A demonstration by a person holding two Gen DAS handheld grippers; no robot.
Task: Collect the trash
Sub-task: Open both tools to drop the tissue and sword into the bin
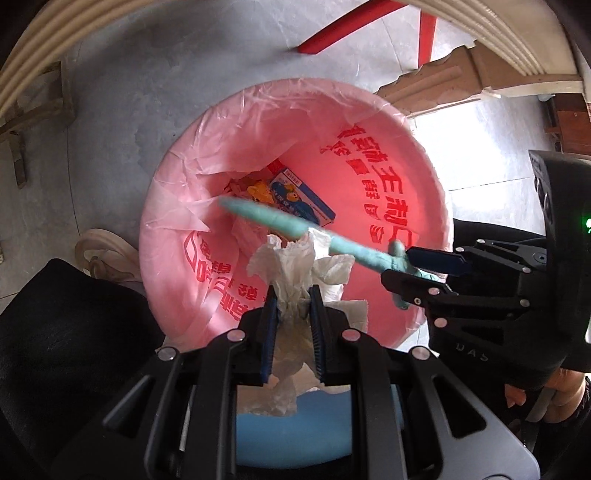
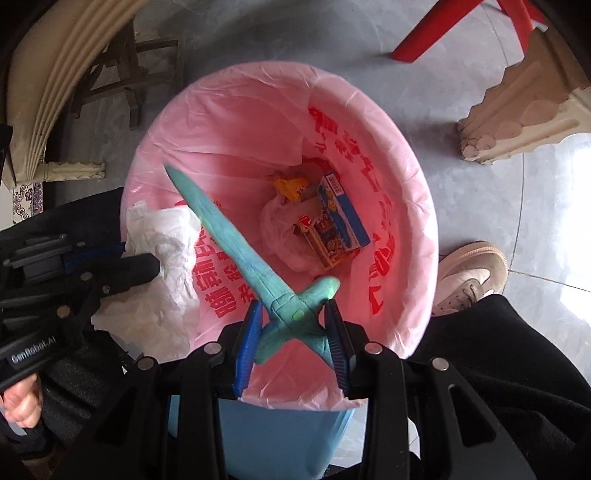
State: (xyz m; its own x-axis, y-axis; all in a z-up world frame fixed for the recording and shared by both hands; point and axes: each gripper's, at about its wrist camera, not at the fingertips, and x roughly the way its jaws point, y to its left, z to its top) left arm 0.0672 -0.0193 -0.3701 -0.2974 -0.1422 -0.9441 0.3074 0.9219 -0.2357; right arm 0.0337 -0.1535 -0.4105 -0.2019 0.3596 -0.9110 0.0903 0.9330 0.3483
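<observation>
A blue bin (image 1: pixel 288 435) lined with a pink bag (image 1: pixel 369 122) stands on the floor below both grippers; it also shows in the right wrist view (image 2: pixel 258 129). My left gripper (image 1: pixel 293 295) is shut on a crumpled white tissue (image 1: pixel 295 266) above the bin's near rim. My right gripper (image 2: pixel 293 314) is shut on a teal toy sword (image 2: pixel 229 236) by its hilt, blade pointing over the bin. In the left wrist view the sword (image 1: pixel 273 218) crosses above the tissue. A blue snack box (image 2: pixel 340 218) and wrappers (image 2: pixel 291 186) lie at the bottom.
A cream carved table leg (image 2: pixel 517 118) stands at the right, a red stool leg (image 2: pixel 436 33) behind the bin. A beige shoe (image 2: pixel 469 277) and the person's dark trousers (image 2: pixel 517 369) are beside the bin. Grey tiled floor (image 1: pixel 129 110) surrounds it.
</observation>
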